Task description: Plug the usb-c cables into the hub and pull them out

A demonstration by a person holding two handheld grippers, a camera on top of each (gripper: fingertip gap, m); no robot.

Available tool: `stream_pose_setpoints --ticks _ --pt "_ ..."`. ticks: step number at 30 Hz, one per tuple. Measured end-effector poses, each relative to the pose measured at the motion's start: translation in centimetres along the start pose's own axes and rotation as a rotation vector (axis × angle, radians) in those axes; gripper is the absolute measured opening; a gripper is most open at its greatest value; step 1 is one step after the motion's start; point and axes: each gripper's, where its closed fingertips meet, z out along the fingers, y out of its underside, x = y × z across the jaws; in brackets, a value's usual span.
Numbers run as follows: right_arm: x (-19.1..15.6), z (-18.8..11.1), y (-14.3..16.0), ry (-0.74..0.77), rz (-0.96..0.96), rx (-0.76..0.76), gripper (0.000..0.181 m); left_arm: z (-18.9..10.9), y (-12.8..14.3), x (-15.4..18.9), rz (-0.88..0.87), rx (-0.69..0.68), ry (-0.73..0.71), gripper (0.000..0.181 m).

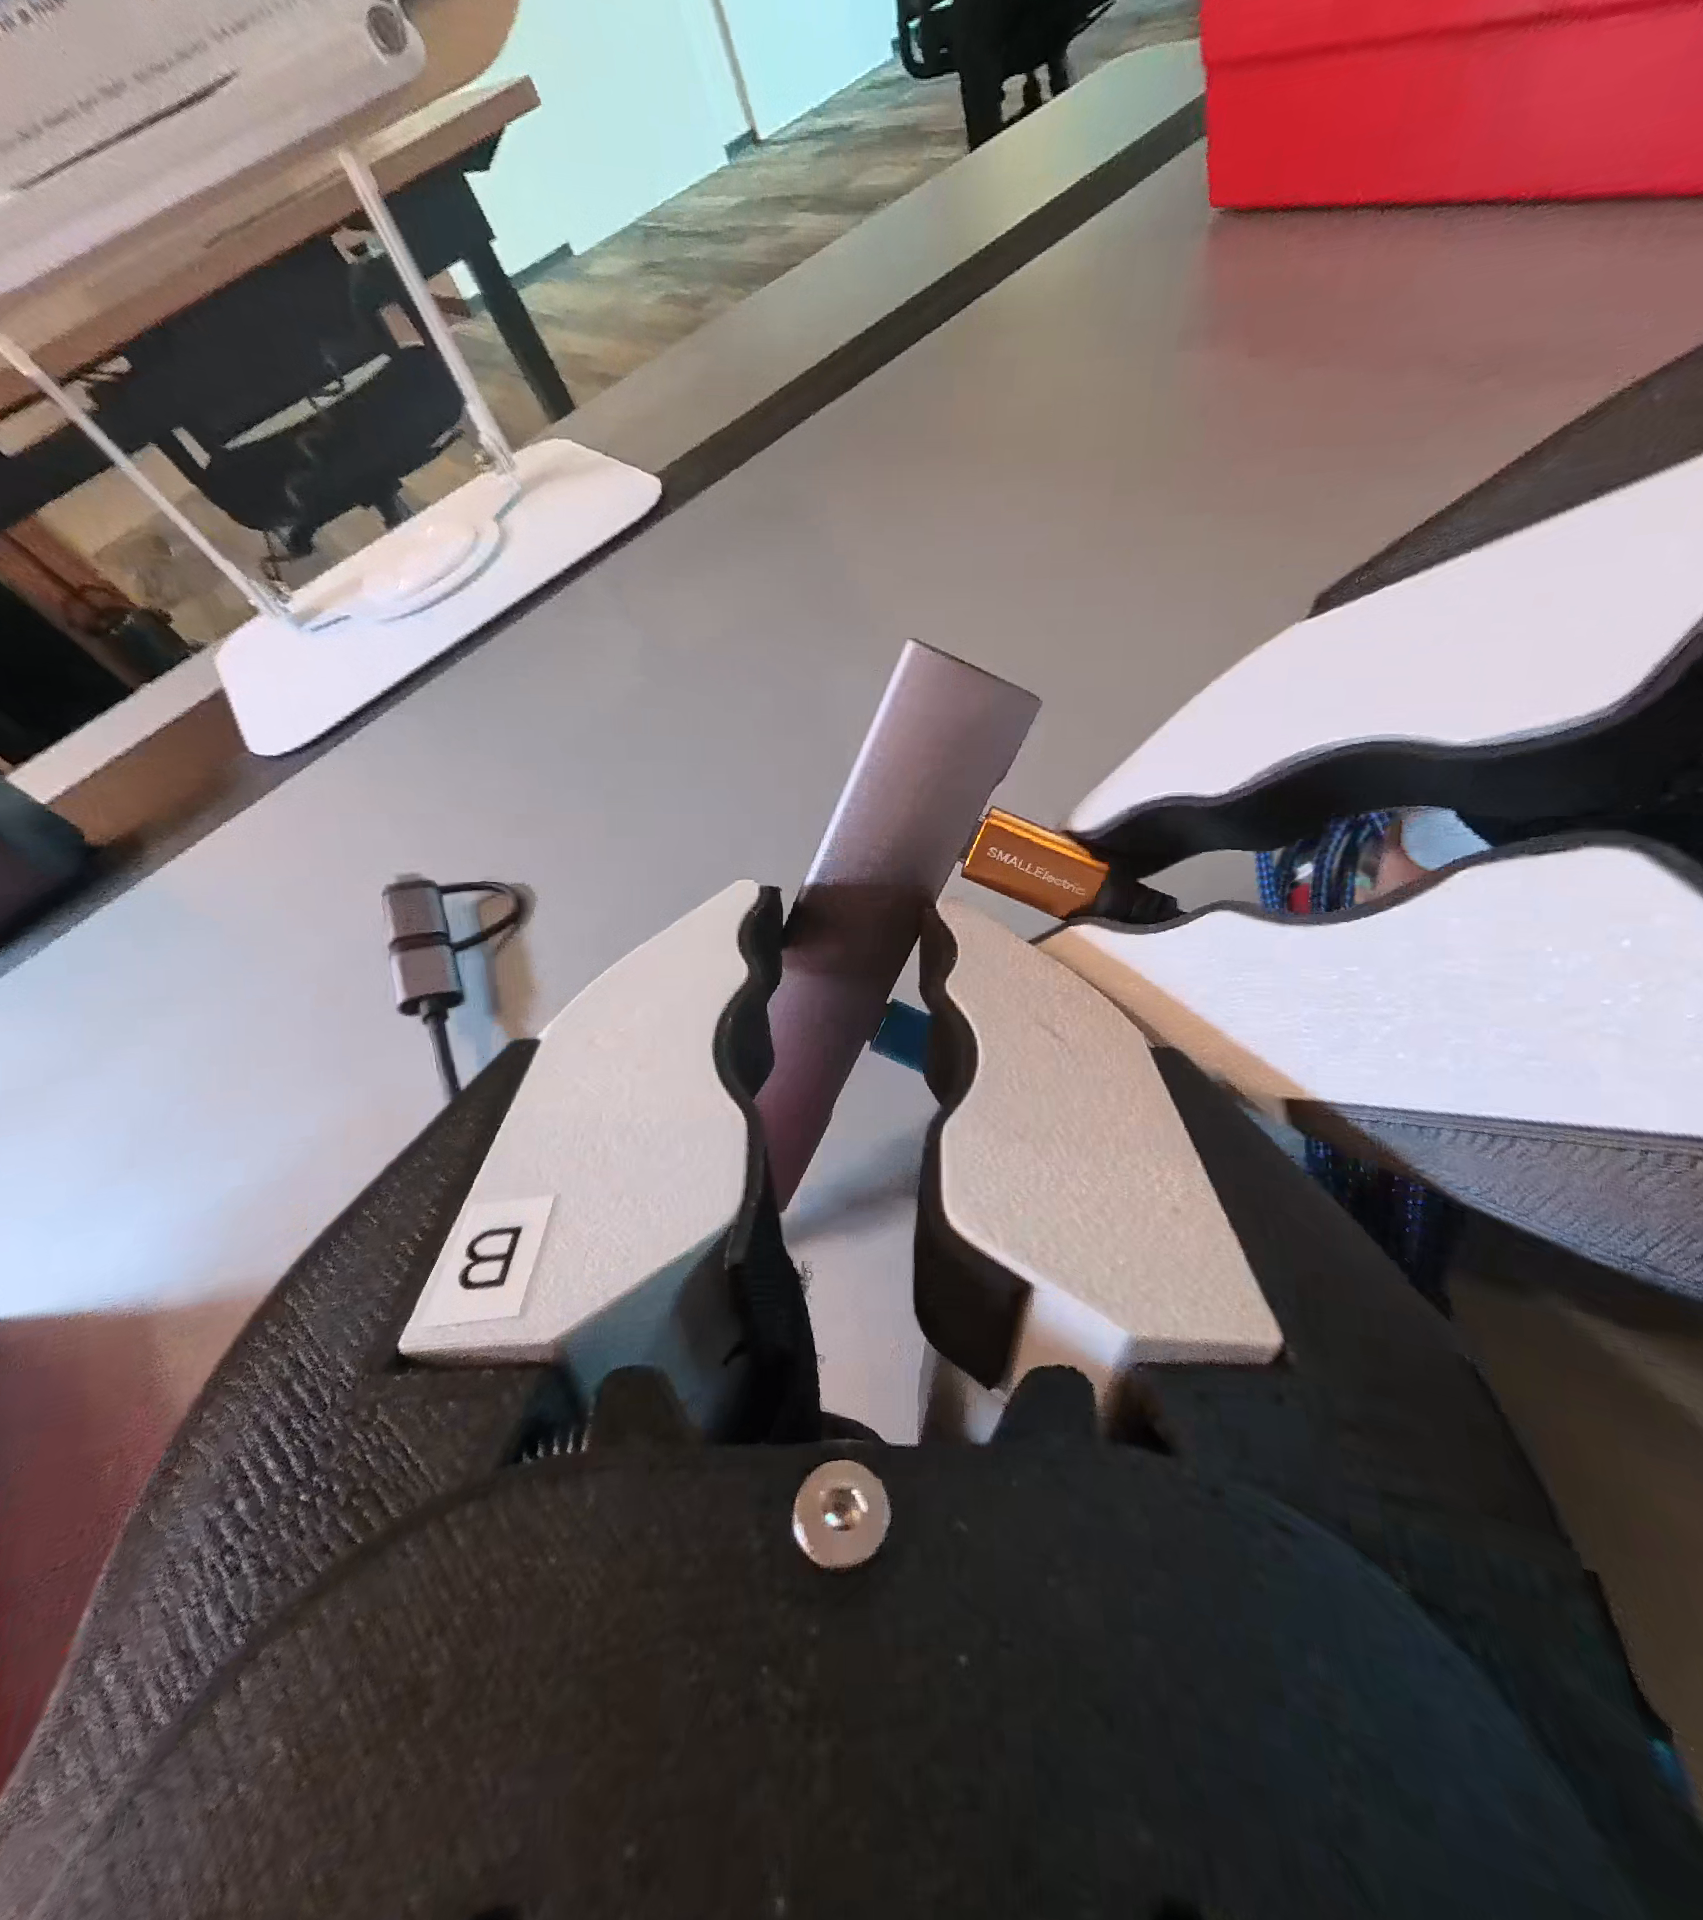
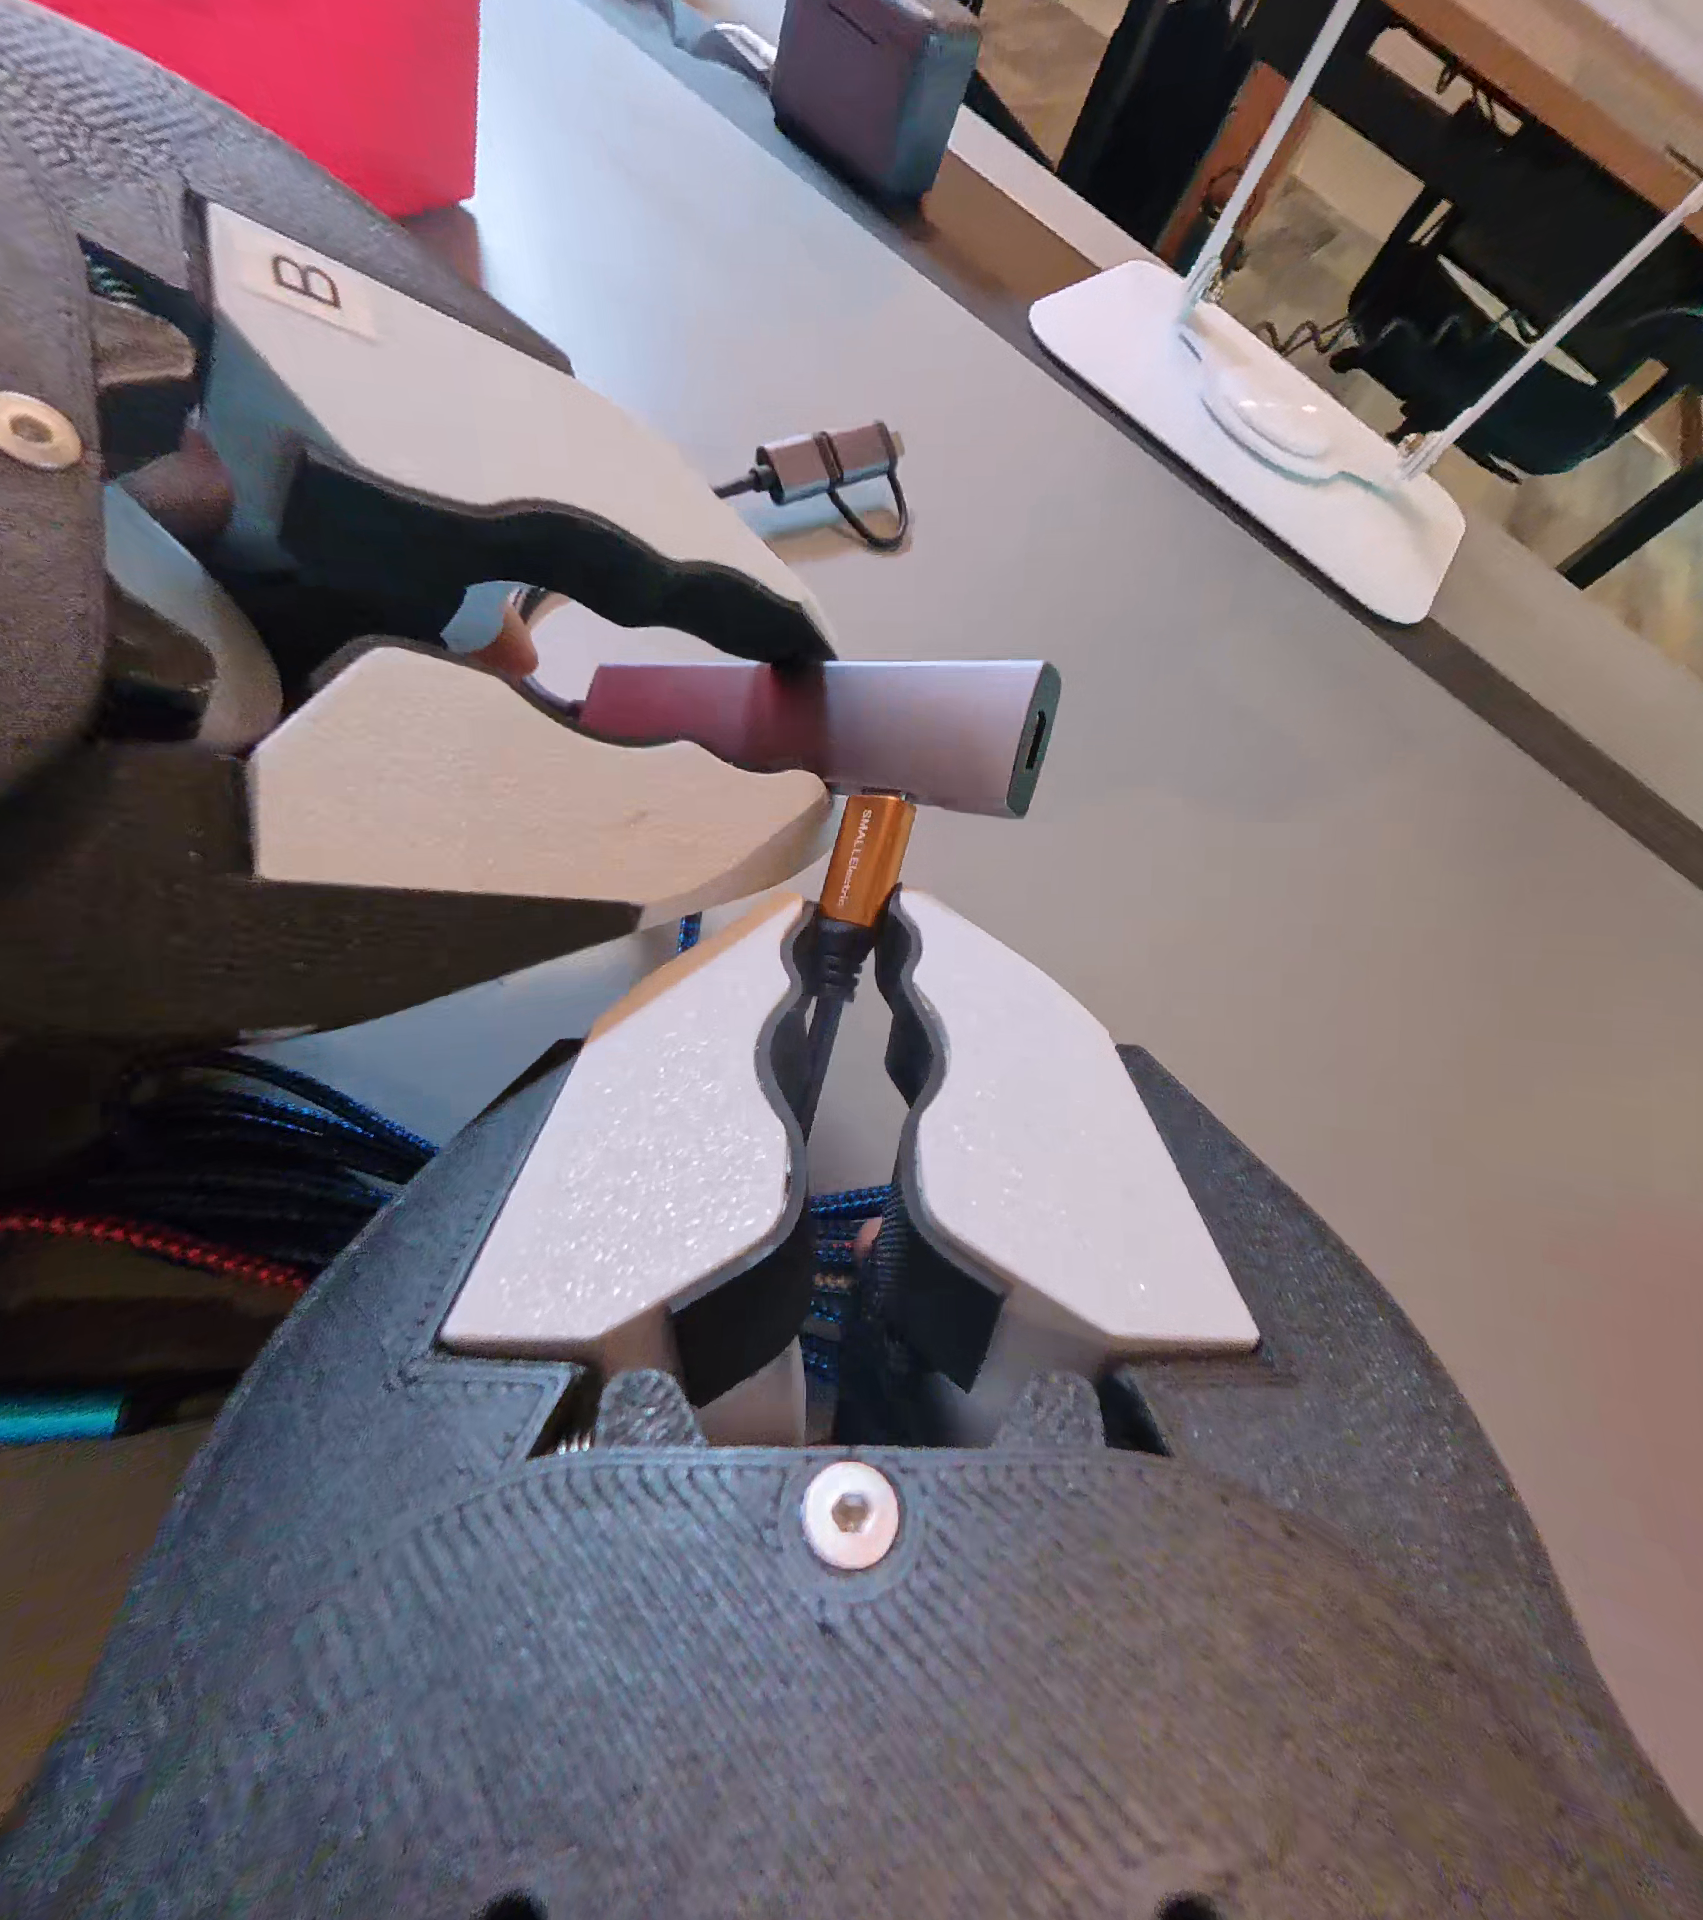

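Right gripper point(image 2: 852, 920) clamps the orange metal plug point(image 2: 865, 857); left gripper point(image 1: 852, 920) clamps the slim grey hub point(image 1: 914, 790). Oblique pulling may bend the connector.

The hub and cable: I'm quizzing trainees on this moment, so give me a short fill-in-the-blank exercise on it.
1. The left claw is shut on the grey ____.
2. The right claw grips the cable just behind its ____-coloured plug.
3. That plug meets the hub on its long ____, not its end.
4. The spare grey adapter lies on the ____.

Missing words: hub; orange; side; table
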Motion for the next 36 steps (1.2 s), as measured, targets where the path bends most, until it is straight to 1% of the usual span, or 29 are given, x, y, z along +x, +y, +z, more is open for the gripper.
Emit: stream_pose_setpoints --ticks 2,3,4,5,6,7,8,9,10,11,13,14,16,17,19,20,22,24,26,28,30,32,36 --pt "0.0 -0.1 0.2 -0.005 0.008 -0.006 0.010 0.1 -0.1 -0.1 -0.002 0.004 -0.004 0.025" --pt "-0.5 -0.2 0.6 -0.023 -0.011 -0.020 0.004 0.1 -0.1 -0.7 -0.012 0.005 -0.043 0.025" --pt "-0.9 -0.5 0.7 -0.016 -0.039 -0.014 0.003 0.3 -0.1 -1.6 -0.048 0.013 -0.048 0.025" --pt "-0.8 -0.8 0.7 0.015 -0.081 -0.015 0.003 0.7 0.3 -1.6 -0.108 -0.021 -0.029 0.025" --pt "-0.4 -1.1 0.5 0.012 -0.069 0.004 0.002 0.5 -0.2 -1.4 -0.039 -0.028 -0.076 0.025" --pt "0.3 -1.6 0.4 -0.025 0.001 0.030 0.002 0.3 -1.2 -1.2 0.026 0.015 -0.118 0.025" --pt "1.0 -2.0 0.4 -0.058 0.070 0.054 0.002 0.5 -1.2 -0.6 0.010 0.019 -0.073 0.024" --pt "1.8 -2.3 0.3 -0.065 0.095 0.079 0.002 0.7 -1.3 -0.1 -0.040 0.031 -0.017 0.024" --pt "2.3 -2.6 -0.1 -0.052 0.084 0.113 0.003 0.7 -1.8 0.1 -0.053 0.049 -0.001 0.024" --pt "2.6 -2.8 -0.7 -0.040 0.059 0.147 0.003 0.5 -2.3 0.0 -0.017 0.069 -0.021 0.024" --pt "2.3 -2.9 -1.2 -0.057 0.022 0.166 0.003 0.3 -2.4 -0.3 0.006 0.063 -0.052 0.023" --pt "2.2 -2.9 -1.3 -0.074 0.010 0.172 0.007 0.2 -2.4 -0.3 -0.001 0.076 -0.049 0.023" --pt "2.0 -3.5 -2.3 -0.143 0.034 0.227 0.023 -0.1 -2.3 -0.4 -0.035 0.091 -0.043 0.024" --pt "2.1 -3.9 -2.8 -0.193 0.070 0.246 0.035 -0.2 -2.3 -0.5 -0.034 0.104 -0.043 0.024" --pt "2.1 -4.7 -3.7 -0.344 0.193 0.259 0.059 -0.8 -2.9 -0.8 -0.009 0.143 -0.074 0.024" --pt "2.1 -5.1 -4.2 -0.421 0.270 0.270 0.064 -1.1 -3.4 -0.8 0.004 0.174 -0.081 0.024" --pt "2.2 -5.8 -4.9 -0.532 0.370 0.299 0.055 -1.8 -4.4 -0.6 0.046 0.237 -0.092 0.024" --pt "1.7 -6.1 -4.9 -0.630 0.414 0.289 0.046 -2.5 -5.2 -0.4 0.120 0.285 -0.120 0.024" --pt "1.2 -6.3 -4.9 -0.718 0.477 0.264 0.030 -3.1 -5.6 -0.1 0.224 0.306 -0.157 0.024" --pt "1.0 -6.7 -5.3 -0.795 0.538 0.265 0.024 -3.7 -6.0 0.3 0.341 0.336 -0.194 0.024" --pt "1.1 -6.7 -5.1 -0.825 0.557 0.235 0.017 -4.1 -6.6 1.0 0.403 0.369 -0.197 0.024" --pt "0.9 -6.8 -4.9 -0.845 0.522 0.229 0.006 -4.1 -6.7 1.4 0.433 0.379 -0.193 0.024" --pt "0.9 -6.6 -4.5 -0.825 0.492 0.252 0.006 -3.9 -6.6 1.6 0.459 0.373 -0.190 0.024"
